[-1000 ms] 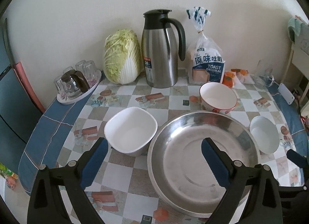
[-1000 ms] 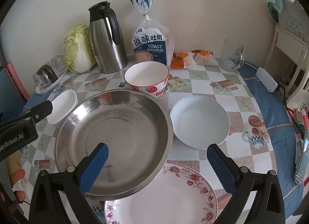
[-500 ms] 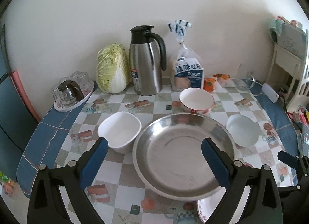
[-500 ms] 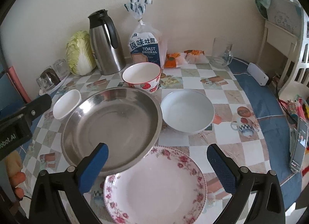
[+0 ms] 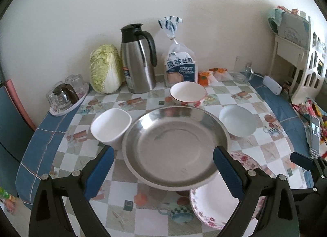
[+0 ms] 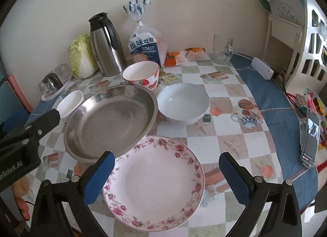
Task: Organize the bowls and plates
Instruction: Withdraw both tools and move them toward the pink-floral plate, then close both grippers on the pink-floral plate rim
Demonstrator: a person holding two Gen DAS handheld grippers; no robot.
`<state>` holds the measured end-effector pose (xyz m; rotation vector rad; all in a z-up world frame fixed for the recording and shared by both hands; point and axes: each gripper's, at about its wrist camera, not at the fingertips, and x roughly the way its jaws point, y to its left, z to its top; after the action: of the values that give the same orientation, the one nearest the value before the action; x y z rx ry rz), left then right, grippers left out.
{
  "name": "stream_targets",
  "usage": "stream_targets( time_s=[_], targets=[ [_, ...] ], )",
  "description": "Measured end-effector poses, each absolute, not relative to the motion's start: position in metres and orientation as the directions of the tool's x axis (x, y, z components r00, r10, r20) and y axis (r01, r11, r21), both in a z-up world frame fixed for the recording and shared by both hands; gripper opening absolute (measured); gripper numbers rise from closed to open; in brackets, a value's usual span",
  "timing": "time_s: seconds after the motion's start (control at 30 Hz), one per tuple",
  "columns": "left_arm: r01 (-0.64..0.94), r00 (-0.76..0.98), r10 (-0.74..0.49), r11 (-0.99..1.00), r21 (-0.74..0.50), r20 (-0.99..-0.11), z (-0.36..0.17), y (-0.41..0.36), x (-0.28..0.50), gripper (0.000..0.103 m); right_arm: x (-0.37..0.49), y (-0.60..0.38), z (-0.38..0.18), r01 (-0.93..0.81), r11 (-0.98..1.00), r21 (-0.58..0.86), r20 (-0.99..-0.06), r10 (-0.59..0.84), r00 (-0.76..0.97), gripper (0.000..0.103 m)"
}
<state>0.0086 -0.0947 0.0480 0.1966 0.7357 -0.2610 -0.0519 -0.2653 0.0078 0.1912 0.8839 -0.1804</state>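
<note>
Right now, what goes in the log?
left claw: open | right claw: open | steel pan: overlaps flowered plate | nothing held

Soft, even daylight fills both views, with pale shadows under the dishes. The steel pan [image 5: 175, 147] carries dull reflections and looks slightly smeared in the left view. Fisheye distortion bends the wall and table [image 6: 235, 134] edges, and black vignette closes every corner. Detail softens toward the rims.
</note>
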Motion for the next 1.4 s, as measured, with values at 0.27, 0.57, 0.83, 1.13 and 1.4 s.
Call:
stream_targets(
  time_s=[0.27, 0.57, 0.83, 1.13, 1.4],
  targets=[
    [0.336, 0.663, -0.179, 0.939, 0.075, -0.727, 0.034, -0.111, -0.001, 0.098, -0.062, -0.280, 0.000, 0.263, 0.961, 0.090, -0.800, -0.087, 0.594, 0.103],
    [0.345, 0.585, -0.206, 0.938, 0.011, -0.785, 0.015, -0.122, 0.003, 0.098, -0.063, -0.295, -0.011, 0.286, 0.953, 0.102, -0.822, -0.081, 0.563, 0.103],
    [0.334, 0.525, -0.211, 0.942, -0.028, -0.825, -0.004, -0.124, 0.010, 0.098, -0.059, -0.306, -0.031, 0.314, 0.943, 0.111, -0.857, -0.069, 0.510, 0.103],
    [0.307, 0.431, -0.214, 0.948, -0.081, -0.877, -0.034, -0.125, 0.020, 0.098, -0.052, -0.313, -0.056, 0.333, 0.935, 0.119, -0.895, -0.044, 0.444, 0.101],
    [0.340, 0.358, -0.180, 0.939, -0.051, -0.916, -0.058, -0.141, 0.017, 0.101, -0.048, -0.326, -0.076, 0.376, 0.906, 0.193, -0.911, 0.023, 0.411, 0.084]
  ],
)
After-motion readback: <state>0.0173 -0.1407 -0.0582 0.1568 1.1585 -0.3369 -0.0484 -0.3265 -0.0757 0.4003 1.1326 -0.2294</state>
